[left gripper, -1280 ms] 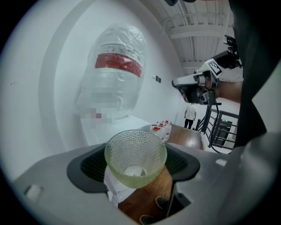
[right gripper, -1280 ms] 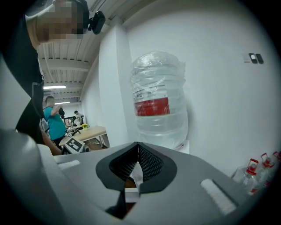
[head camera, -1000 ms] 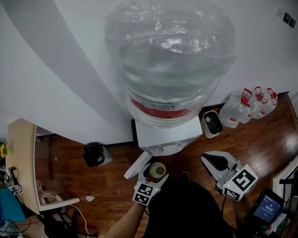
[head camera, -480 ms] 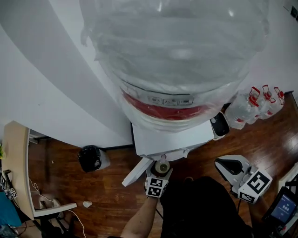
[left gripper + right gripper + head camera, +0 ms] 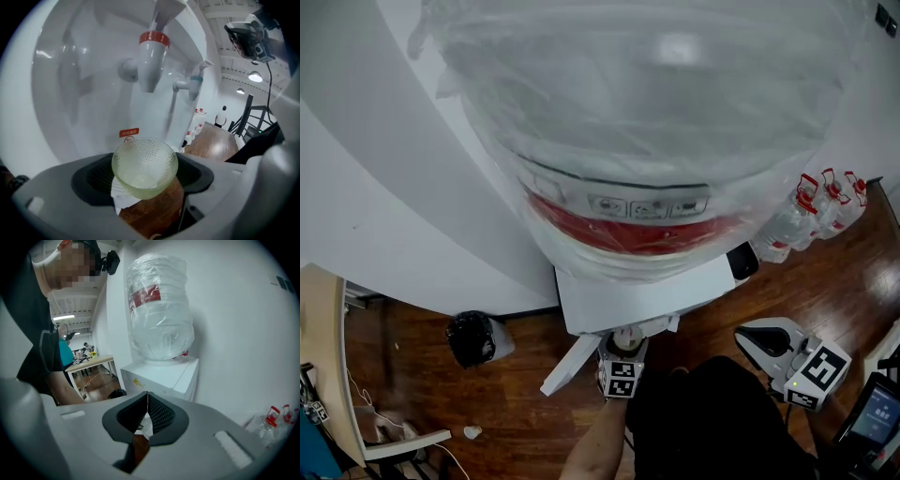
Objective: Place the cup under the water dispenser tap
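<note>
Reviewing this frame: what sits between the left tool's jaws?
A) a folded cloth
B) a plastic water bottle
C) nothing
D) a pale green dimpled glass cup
D: the left gripper view shows the left tool gripping the cup between its dark pads, with the dispenser's red-collared tap higher up in that view.

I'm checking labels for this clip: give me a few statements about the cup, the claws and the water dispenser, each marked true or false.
1. The left claw grips a pale green cup. True.
2. The right claw holds a bottle. False: it is shut, with nothing in it.
3. In the left gripper view, the tap above the cup has a red collar. True.
4. The dispenser has nothing on top. False: a large clear water bottle sits on it.
5. The cup stands on the floor. False: it is held up in the left claw.
</note>
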The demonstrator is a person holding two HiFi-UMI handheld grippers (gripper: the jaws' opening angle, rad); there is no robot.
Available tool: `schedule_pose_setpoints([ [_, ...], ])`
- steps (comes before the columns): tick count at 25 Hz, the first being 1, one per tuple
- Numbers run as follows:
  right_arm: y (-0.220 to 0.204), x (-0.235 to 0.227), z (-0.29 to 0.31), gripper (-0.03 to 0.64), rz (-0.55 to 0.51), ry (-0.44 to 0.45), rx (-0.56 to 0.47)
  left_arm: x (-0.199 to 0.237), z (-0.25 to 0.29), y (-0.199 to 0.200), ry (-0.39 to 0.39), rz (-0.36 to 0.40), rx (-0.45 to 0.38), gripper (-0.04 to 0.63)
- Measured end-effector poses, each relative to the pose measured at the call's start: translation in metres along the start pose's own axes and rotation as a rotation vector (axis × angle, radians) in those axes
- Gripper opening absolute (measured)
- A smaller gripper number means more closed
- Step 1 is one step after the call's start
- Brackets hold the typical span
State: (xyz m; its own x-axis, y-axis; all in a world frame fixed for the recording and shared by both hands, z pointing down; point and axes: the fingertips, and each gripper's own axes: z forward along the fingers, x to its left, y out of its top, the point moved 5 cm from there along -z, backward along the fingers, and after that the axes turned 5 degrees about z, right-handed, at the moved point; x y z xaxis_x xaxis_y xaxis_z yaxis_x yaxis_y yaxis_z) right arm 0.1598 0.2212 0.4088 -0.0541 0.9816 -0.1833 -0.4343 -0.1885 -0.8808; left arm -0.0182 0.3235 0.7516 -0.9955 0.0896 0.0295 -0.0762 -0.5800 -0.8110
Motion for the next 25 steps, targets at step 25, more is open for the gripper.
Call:
schedule_pose_setpoints([
  [25,0.034,0.003,-0.021,0.049,0.004,0.068,0.075,-0.014,-0.017,0.014,0.016,-0.015,0.111,0.388],
])
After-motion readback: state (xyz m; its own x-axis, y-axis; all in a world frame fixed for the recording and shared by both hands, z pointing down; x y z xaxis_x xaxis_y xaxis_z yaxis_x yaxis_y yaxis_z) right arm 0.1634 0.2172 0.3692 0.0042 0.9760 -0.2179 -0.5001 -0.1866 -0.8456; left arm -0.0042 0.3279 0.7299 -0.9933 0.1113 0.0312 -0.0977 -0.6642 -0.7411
